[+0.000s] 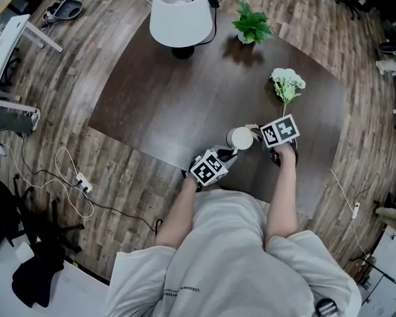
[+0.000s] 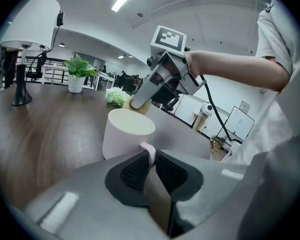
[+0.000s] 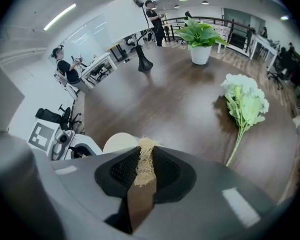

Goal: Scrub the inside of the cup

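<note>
Here, the left hand-held gripper [image 2: 151, 160] pinches the cup [image 2: 124, 136] handle.

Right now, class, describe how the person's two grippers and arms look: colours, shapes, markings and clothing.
Both the left gripper and right gripper have grey bodies with black ribbed pads lining the jaws. Each carries a white cube printed with black square markers. A black cable trails from the right gripper. The person wears a pale short-sleeved T-shirt, leaving the forearms bare.
</note>
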The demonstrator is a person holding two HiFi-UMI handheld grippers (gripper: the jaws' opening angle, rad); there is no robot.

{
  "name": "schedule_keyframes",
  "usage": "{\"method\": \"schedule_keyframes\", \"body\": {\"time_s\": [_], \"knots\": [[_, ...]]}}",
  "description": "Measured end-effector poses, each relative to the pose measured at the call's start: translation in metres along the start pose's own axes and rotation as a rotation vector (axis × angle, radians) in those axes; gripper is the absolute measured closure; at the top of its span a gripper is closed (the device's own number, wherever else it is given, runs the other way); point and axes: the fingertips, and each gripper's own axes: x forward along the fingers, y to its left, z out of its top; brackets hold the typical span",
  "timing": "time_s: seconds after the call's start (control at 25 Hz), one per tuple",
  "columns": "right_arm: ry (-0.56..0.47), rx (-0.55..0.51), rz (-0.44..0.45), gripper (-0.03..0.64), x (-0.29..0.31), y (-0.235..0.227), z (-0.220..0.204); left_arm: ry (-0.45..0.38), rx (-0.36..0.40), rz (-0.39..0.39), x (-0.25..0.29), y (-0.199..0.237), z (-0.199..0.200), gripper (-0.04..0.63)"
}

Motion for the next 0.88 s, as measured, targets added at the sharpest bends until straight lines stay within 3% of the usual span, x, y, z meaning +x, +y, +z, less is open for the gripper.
{"method": "schedule_keyframes", "body": {"time_s": [0.64,0.88], "knots": [[0.069,-0.087,-0.070,0.526,0.015,0.016,0.041,-0.019,0.039,-0.075,0.001,0.002,0.002,0.552],[0.097,-0.128,-0.007,0.526,0.023,0.037,0.051,-0.001,0.064,-0.061,-0.006,0.003,0.000,0.552]]}}
